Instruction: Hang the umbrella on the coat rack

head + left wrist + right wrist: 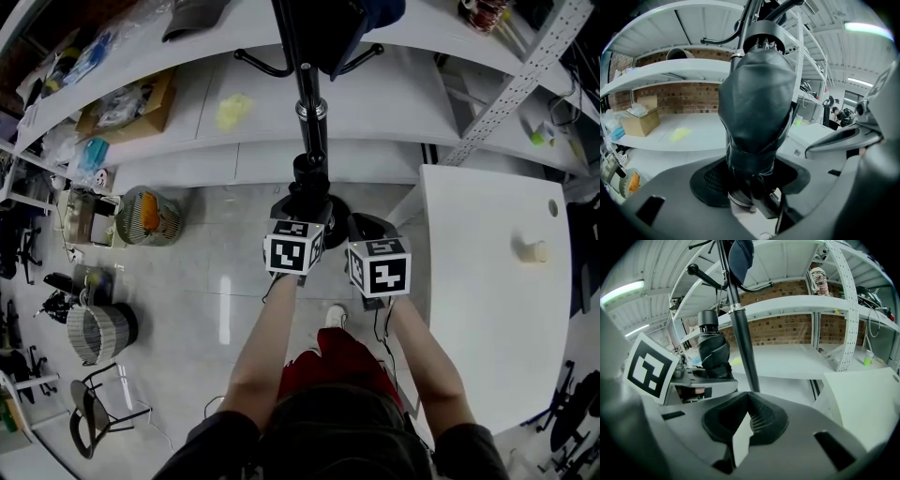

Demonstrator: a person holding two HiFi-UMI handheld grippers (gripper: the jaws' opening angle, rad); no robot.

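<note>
Umbrella (757,108) is folded, black, and upright in your left gripper (751,190). Its jaws are spread wide round the lower end and clamped on it just above a pale ring, with the stubby cylindrical end up. It sits just beside the coat rack (740,343) pole, on the pole's left in the right gripper view, with its top below the curved hooks (696,272). Can't tell whether any part touches a hook or the pole. Your right gripper (749,401) is clenched on nothing, tips together, aimed at the pole's lower part, close beside the left one. Dark blue cap (740,256) hangs high on the rack. Behind the rack, white curved shelves (797,303) run along a brick wall. White table (487,272) is on your right, with a small pale object (532,250) on it.
</note>
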